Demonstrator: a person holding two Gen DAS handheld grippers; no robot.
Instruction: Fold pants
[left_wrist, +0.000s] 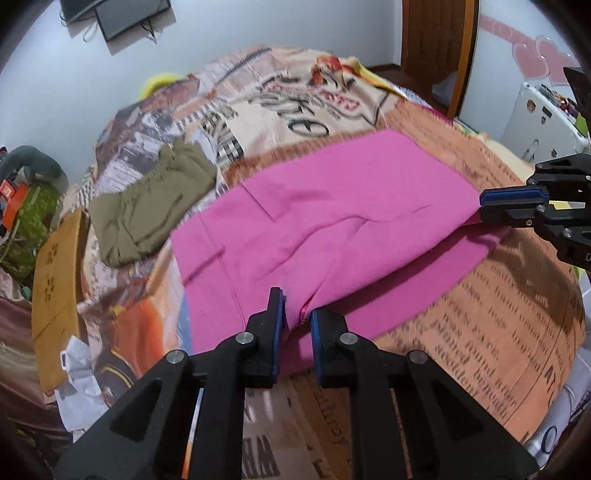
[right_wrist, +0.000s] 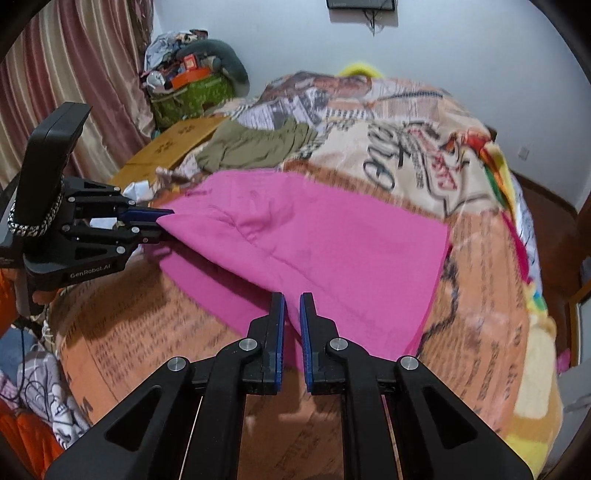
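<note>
You see plain bright pink fabric pants (left_wrist: 332, 221), an olive-green folded cloth garment (left_wrist: 147, 206), a peach-and-orange bedspread printed with dark newspaper lettering (right_wrist: 461, 295), black plastic gripper fingers with blue pads (left_wrist: 279, 332), pink-and-cream striped curtains (right_wrist: 74, 74)

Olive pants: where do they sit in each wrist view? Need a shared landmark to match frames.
Left wrist: olive pants lie folded at centre-left on the bed, left of the pink pants.
Right wrist: olive pants sit upper centre-left, beyond the pink pants.
Shared landmark: the yellow-brown cardboard box, just left of the olive pants in both.
</note>
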